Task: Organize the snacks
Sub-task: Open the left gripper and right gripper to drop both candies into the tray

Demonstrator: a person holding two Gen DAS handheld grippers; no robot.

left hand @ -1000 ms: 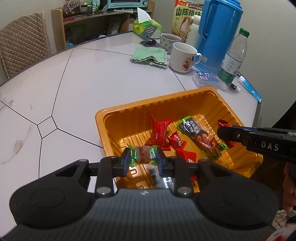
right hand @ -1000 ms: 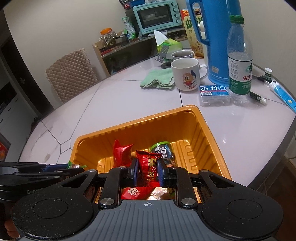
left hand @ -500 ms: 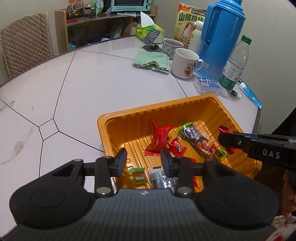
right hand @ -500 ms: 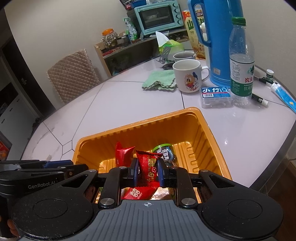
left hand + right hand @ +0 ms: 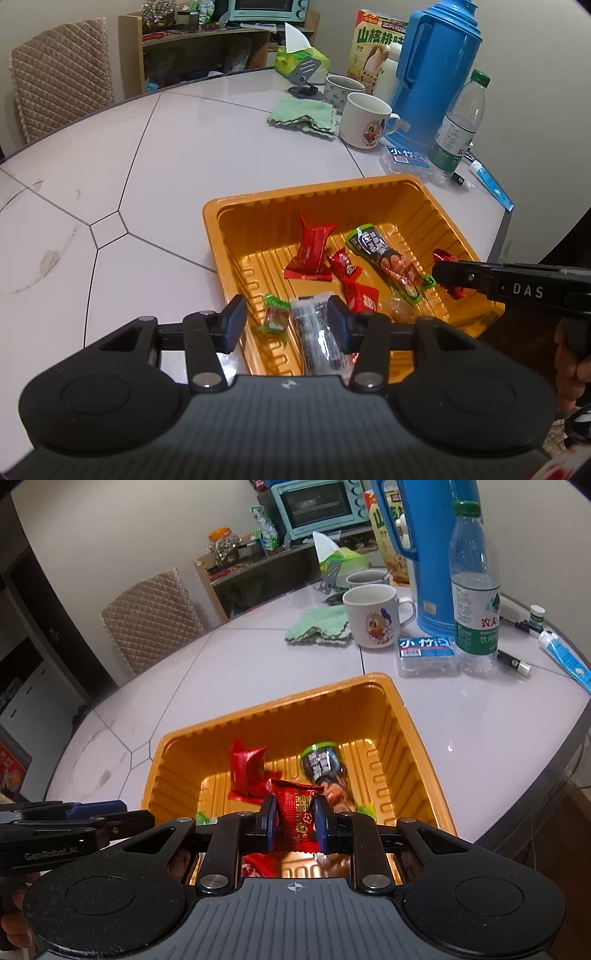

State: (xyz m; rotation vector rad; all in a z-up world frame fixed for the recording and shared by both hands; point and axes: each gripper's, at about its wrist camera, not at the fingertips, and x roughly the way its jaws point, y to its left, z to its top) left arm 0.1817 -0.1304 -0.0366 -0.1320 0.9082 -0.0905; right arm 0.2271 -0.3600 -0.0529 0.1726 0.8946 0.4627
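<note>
Snacks going into the orange tray (image 5: pixel 258 199) on the tabletop (image 5: pixel 184 147)

Left gripper (image 5: pixel 284 323) jaws just opened, nothing held — green candy (image 5: pixel 275 317) lies in the tray's near corner; right gripper (image 5: pixel 294 821) jaws clamp a red snack packet (image 5: pixel 297 810) above the tray.

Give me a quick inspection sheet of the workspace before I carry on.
Surface: pale tiled table, some smudges.
Job's things: orange tray holding wrapped snacks; a green candy lies on its floor.
Clutter: mug, green cloth, blue flask, water bottle, toothpaste tube.
Grippers: left gripper open, jaws just opened, nothing pinched; right gripper shut on a red snack packet.
Cables: one beneath the table edge.
Surroundings: quilted chair, shelf with toaster oven.
</note>
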